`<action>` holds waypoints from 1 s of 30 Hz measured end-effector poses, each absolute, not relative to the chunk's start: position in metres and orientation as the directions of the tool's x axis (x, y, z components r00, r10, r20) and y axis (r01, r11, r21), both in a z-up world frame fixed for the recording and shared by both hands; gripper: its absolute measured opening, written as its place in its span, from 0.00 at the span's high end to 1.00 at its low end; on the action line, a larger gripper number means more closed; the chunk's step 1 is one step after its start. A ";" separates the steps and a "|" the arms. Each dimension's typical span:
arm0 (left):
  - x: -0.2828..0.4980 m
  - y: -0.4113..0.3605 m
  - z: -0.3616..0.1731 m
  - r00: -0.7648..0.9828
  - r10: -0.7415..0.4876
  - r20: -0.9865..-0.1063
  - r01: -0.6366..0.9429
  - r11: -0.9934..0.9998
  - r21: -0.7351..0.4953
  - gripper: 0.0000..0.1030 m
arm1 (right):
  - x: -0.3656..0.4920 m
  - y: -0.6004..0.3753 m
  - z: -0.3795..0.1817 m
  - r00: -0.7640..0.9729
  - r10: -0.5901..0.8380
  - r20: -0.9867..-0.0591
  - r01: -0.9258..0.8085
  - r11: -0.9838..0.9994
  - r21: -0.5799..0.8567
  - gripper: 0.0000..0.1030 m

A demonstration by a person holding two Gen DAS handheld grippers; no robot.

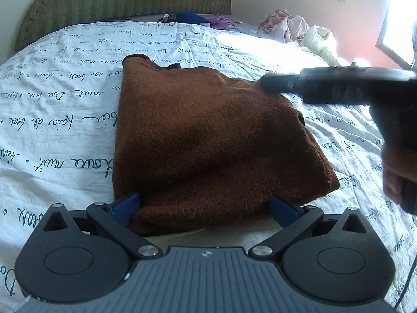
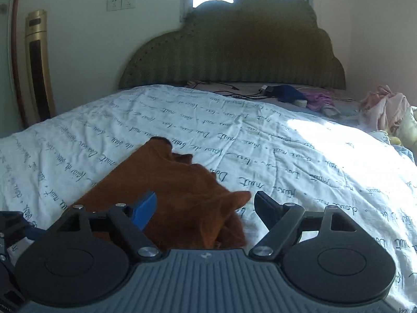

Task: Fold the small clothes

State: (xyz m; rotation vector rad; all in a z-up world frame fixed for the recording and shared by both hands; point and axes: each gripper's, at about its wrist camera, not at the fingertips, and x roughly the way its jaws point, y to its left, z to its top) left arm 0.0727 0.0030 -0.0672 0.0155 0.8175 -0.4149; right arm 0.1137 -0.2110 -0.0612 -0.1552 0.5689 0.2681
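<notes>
A brown knit garment [image 1: 208, 140] lies folded into a rough rectangle on the white bedspread [image 1: 52, 99]. My left gripper [image 1: 203, 208] is open wide, its blue pads on either side of the garment's near edge. My right gripper [image 2: 206, 208] is open too, above the garment's right edge [image 2: 182, 193], with a raised fold of cloth between its fingers. The right gripper also shows from the side in the left wrist view [image 1: 263, 80], at the garment's far right corner.
The bedspread [image 2: 260, 143] carries dark script print. A green padded headboard [image 2: 234, 60] stands at the back. Loose clothes [image 2: 385, 107] and cables [image 2: 234, 91] lie near the head of the bed. A tall gold unit [image 2: 39, 67] stands at the left wall.
</notes>
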 end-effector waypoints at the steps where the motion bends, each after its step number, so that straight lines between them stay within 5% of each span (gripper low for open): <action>1: 0.074 0.004 -0.067 0.606 -0.355 -0.712 0.365 0.919 -0.148 0.00 | 0.120 -0.205 -0.074 0.789 0.160 -0.593 -0.279 0.954 -0.113 0.19; 3: 0.075 0.005 -0.067 0.605 -0.357 -0.712 0.366 0.919 -0.149 0.00 | 0.133 -0.219 -0.101 0.751 0.145 -0.645 -0.246 0.967 -0.068 0.01; 4: 0.076 0.005 -0.067 0.603 -0.358 -0.713 0.369 0.918 -0.148 0.00 | 0.132 -0.233 -0.103 0.745 0.188 -0.641 -0.224 0.974 0.025 0.00; 17: 0.021 0.062 -0.051 0.670 -0.219 -0.709 0.237 0.969 -0.075 0.00 | -0.004 -0.220 -0.090 0.779 0.179 -0.601 -0.124 0.983 0.132 0.00; 30: 0.024 0.047 -0.072 0.652 -0.164 -0.740 0.193 0.980 -0.047 0.00 | -0.006 -0.192 -0.121 0.756 0.130 -0.642 -0.089 0.991 0.095 0.00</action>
